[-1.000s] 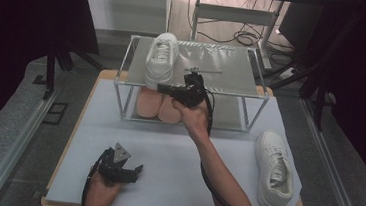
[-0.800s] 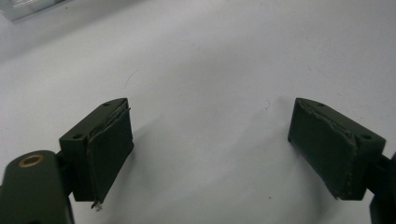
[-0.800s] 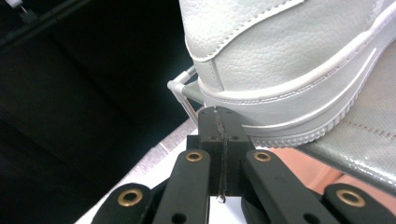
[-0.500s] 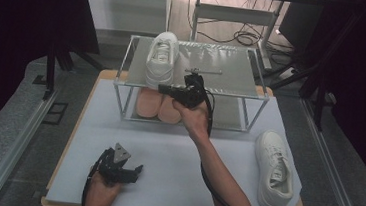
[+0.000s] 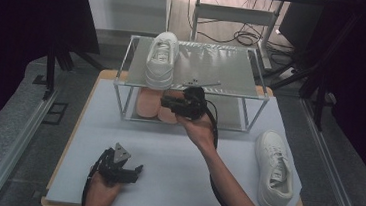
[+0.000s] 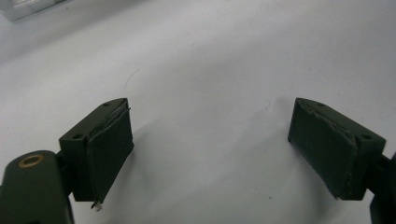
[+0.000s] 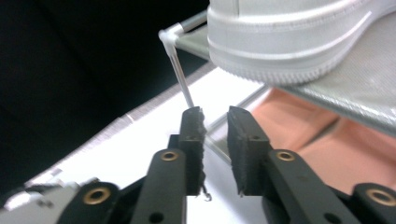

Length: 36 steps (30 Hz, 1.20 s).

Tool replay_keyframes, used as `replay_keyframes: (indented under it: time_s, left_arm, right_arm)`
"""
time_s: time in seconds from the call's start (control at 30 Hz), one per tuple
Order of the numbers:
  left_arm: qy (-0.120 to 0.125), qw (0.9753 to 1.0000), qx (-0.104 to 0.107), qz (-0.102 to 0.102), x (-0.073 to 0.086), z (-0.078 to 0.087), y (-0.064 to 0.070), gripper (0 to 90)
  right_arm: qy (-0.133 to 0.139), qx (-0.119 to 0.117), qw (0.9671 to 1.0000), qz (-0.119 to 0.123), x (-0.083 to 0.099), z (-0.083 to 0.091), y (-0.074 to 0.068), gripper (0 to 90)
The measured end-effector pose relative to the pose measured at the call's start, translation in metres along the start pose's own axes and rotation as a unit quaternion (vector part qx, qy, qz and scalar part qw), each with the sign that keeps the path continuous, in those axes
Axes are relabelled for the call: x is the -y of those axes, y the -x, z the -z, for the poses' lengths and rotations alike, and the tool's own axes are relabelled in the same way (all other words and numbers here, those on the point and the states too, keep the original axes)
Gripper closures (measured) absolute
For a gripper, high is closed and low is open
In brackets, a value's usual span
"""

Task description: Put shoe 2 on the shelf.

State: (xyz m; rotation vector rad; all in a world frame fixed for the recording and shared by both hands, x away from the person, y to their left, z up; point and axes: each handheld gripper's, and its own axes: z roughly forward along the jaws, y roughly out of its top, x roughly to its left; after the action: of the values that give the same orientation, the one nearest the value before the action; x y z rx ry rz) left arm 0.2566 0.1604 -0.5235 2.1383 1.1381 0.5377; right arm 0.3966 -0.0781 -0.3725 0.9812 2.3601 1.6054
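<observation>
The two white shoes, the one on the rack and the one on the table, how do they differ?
The shoe on the rack sits on the top shelf at its left end, close to the right gripper; the shoe on the table lies low at the right edge, away from both grippers. Both are white lace-ups, upright, lying roughly lengthwise front to back.

Two black handheld grippers, left gripper (image 5: 124, 170) topped with a grey three-cornered plate, right gripper (image 5: 168, 102) trailing a black cable looping off toward 5 o'clock. Chunky dark pads (image 6: 112, 147) with frayed edges, brass-coloured rivets on the linkages. Bare forearms, no sleeves in sight.
</observation>
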Motion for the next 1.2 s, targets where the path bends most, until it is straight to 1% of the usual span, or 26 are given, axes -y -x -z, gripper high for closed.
replay_keyframes:
  time_s: [0.03,0.07,0.2,0.27,0.33,0.4,0.57,0.63,0.73,0.83,0.9,0.97,1.07,1.2]
  left_arm:
    - [0.0,1.0,0.0,0.0,0.0,0.0,0.0,13.7]
    - [0.001,1.0,0.0,0.002,0.0,0.0,0.0,13.7]
    - [0.001,1.0,0.0,0.001,0.0,0.0,0.0,13.7]
    - [0.001,1.0,0.0,0.001,0.0,0.0,0.0,13.7]
    - [0.0,1.0,0.0,0.0,0.0,0.0,0.0,13.7]
    - [0.0,1.0,-0.001,0.0,0.0,0.0,0.0,13.7]
    - [-0.001,1.0,-0.001,0.0,0.0,0.0,0.0,13.7]
    - [0.0,1.0,0.0,0.0,0.0,0.0,0.0,13.7]
    - [-0.001,1.0,0.0,0.0,0.0,0.0,0.0,13.7]
    - [-0.001,1.0,0.0,0.0,0.0,0.0,0.0,13.7]
    - [-0.001,1.0,0.001,0.0,0.0,0.0,0.0,13.7]
    - [-0.001,1.0,0.0,0.0,0.0,0.0,0.0,13.7]
    - [0.0,1.0,0.0,0.002,0.0,0.0,0.0,13.7]
    - [0.0,1.0,0.0,0.002,0.0,0.0,0.0,13.7]
  right_arm:
    - [-0.004,0.005,0.9999,0.008,0.002,0.001,-0.001,71.0]
    - [-0.008,0.013,0.9996,0.023,0.006,0.002,-0.002,67.8]
    - [-0.025,0.031,0.9977,0.055,0.016,0.003,-0.006,61.3]
    - [-0.034,0.033,0.9969,0.064,0.021,0.003,-0.008,58.2]
    - [-0.041,0.031,0.9963,0.068,0.025,0.004,-0.009,57.0]
    - [-0.047,0.036,0.9953,0.076,0.03,0.005,-0.01,55.1]
    - [-0.055,0.04,0.9938,0.088,0.043,0.012,-0.011,53.3]
    - [-0.06,0.043,0.9927,0.096,0.047,0.015,-0.011,52.8]
    - [-0.066,0.038,0.9921,0.1,0.053,0.018,-0.011,51.0]
    - [-0.071,0.033,0.9921,0.097,0.059,0.021,-0.01,47.9]
    - [-0.077,0.026,0.9922,0.095,0.064,0.023,-0.009,45.2]
    - [-0.082,0.026,0.9918,0.094,0.068,0.025,-0.008,43.0]
    - [-0.086,0.022,0.9922,0.088,0.073,0.027,-0.007,38.7]
    - [-0.095,0.027,0.9913,0.087,0.08,0.032,-0.006,32.2]
